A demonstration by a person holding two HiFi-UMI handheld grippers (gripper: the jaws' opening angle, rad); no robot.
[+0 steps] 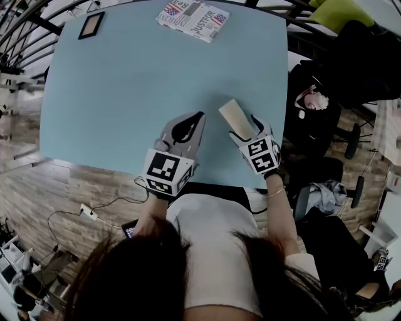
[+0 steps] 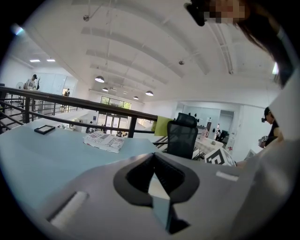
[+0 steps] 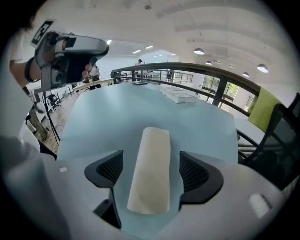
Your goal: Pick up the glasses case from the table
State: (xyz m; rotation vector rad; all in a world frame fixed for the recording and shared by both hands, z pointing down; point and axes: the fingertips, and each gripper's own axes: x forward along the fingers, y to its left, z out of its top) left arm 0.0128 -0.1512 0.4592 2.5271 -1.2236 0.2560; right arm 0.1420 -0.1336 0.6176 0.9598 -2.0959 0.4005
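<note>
Status: glasses case lies flat on the counter, near the front right corner, long axis pointing away from the person. The right hand-held gripper is tipped down over it with jaws spread wide and the case between them. A strip of counter shows on each side of the case, so the pads aren't touching it. The left hand-held gripper is just beside it on the left, jaws pressed together at the tips with nothing in them.

Around it:
- folded printed paper at the far edge, well apart from the case
- dark flat frame at the far left corner, also well apart
- both sit beyond the grippers, not between them and the case

Surface and room:
- the counter is pale blue, matte, with rounded corners
- dark metal railing runs behind its far side
- black mesh office chair stands past the right side, with a yellow-green seat next to it
- the floor is wood plank, with a white power strip and cable on the left
- it's an open hall with a white ribbed ceiling and hanging lamps; people in the distance are too small to describe

Count: 1 case, 2 grippers, 1 paper, 1 frame.
</note>
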